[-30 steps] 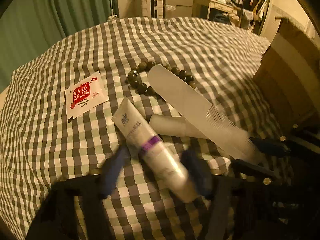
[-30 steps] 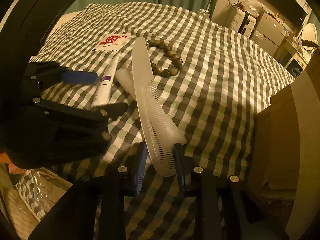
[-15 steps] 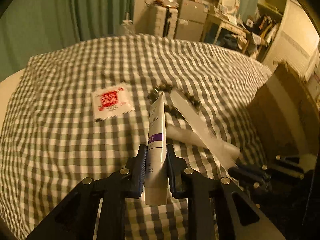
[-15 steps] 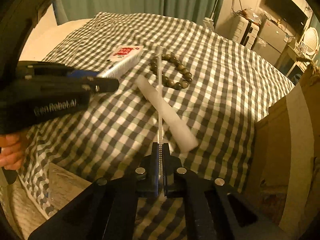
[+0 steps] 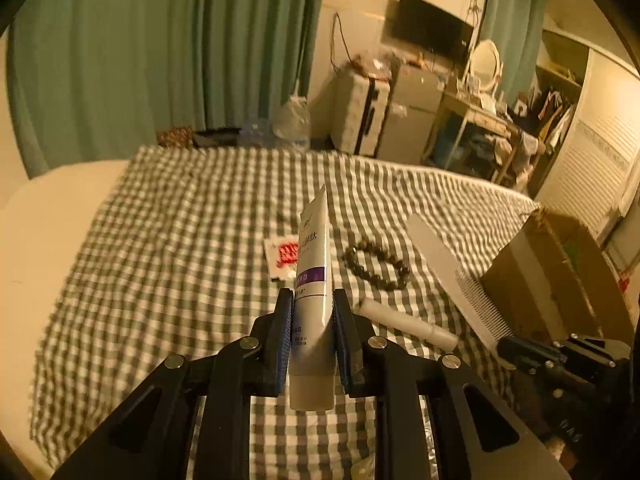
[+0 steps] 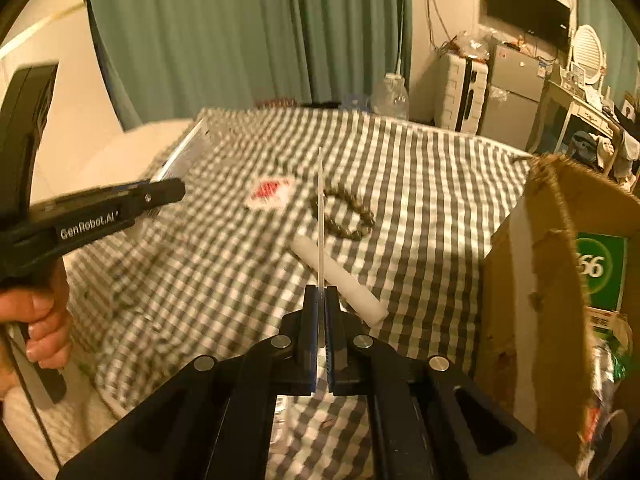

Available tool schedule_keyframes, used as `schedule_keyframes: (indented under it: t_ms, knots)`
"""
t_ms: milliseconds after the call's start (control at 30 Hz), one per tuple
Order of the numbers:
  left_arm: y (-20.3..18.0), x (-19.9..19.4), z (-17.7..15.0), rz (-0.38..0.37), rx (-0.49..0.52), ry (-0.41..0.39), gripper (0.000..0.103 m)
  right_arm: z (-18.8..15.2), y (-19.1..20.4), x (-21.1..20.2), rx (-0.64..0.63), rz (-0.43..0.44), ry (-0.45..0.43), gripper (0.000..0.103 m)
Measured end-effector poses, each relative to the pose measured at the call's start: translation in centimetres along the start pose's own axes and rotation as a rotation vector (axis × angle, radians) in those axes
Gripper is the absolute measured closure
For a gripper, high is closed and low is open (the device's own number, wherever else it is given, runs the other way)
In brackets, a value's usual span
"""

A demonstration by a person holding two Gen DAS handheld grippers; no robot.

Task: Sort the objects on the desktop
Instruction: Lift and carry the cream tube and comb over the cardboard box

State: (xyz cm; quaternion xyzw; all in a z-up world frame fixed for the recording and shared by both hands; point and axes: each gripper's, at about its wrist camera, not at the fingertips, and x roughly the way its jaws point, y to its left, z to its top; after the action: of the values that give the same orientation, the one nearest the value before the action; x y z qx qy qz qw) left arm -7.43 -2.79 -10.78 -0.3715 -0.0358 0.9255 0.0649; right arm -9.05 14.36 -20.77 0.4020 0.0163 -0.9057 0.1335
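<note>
Holding two things clear of the checked cloth (image 5: 168, 264) at once, you have the most to lose at the cardboard box (image 6: 532, 280), which stands off to the right of your right fingers with its torn flap leaning your way. The comb (image 5: 452, 276) runs long and thin straight out ahead of the right gripper (image 6: 319, 320), whose fingers are pressed together on its toothed end alone. Swing toward the box and the far tip will likely catch the flap first, and a flat, slick comb held by one end would twist or slide out.

Your left gripper (image 5: 310, 320) is pinching the tube (image 5: 312, 280) across its lower body, cap end hanging just behind the fingers, crimped end pointing up and ahead of them. The tube is soft. I'd judge it can creep downward if you tilt or jolt it, and a harder squeeze risks pushing paste at the cap.

The two grippers are near each other, the comb lying just right of the left fingers. Crossing paths could knock one item against the other.

Below and ahead of both sets of fingers the white stick (image 6: 340, 276), the bead bracelet (image 5: 376, 264) and the red and white packet (image 5: 282, 256) lie on the cloth. A dropped comb could scatter the bracelet or roll the stick toward the edge.
</note>
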Motion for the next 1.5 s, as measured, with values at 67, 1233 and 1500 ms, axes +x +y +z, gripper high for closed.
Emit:
schedule_keyframes:
  t_ms: [67, 1233, 1500]
  knots:
    - [0.1, -1.4, 0.1, 0.009, -0.004, -0.03, 0.084, 0.1, 0.3, -1.6, 0.015, 0.007, -0.036, 0.101]
    - [-10.6, -19.2, -0.4, -0.006, 0.097, -0.27, 0.084, -3.3, -2.0, -24.6, 0.09, 0.0, -0.51, 0.101]
    - [-16.5, -19.1, 0.2, -0.054, 0.105, -0.259, 0.084, -5.0, -6.5, -28.2, 0.123, -0.082, -0.565, 0.101]
